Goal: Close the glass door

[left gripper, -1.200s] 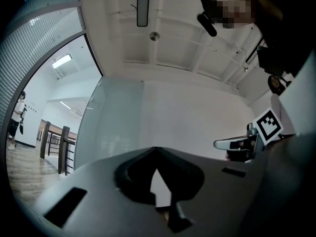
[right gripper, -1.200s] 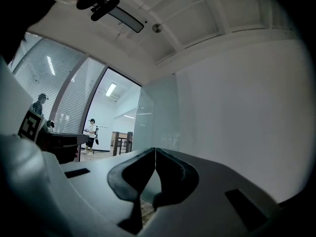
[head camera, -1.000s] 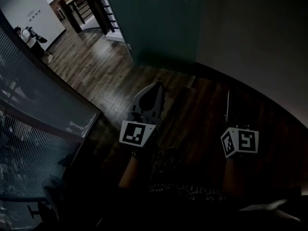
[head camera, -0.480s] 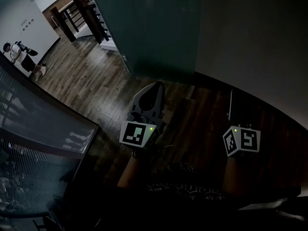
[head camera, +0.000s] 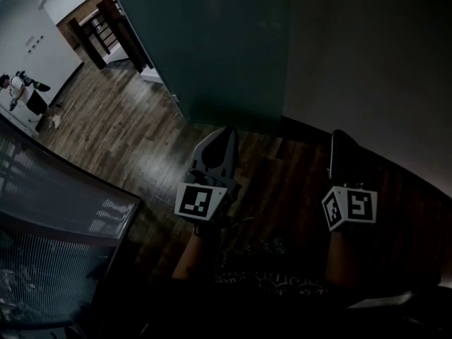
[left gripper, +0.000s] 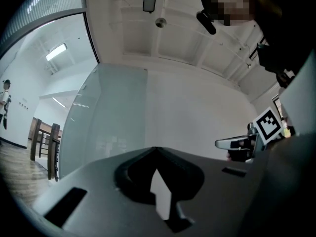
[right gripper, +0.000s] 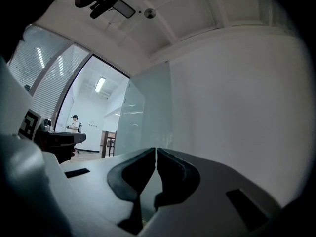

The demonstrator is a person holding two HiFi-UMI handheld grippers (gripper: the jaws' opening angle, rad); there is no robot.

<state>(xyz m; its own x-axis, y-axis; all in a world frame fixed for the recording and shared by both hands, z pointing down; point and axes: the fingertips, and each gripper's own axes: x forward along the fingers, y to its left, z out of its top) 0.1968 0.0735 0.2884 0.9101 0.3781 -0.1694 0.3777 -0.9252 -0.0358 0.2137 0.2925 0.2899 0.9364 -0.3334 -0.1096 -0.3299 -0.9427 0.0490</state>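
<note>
Left gripper [head camera: 227,136]: jaws closed, empty | Right gripper [head camera: 339,143]: jaws closed, empty | Glass door [head camera: 212,48]: upright frosted panel, far ahead, touched by neither gripper | Key relation: door lay straight beyond the left gripper, the nearer one; right gripper faced the bare wall [head camera: 367,62] just right of the door's edge.
</note>
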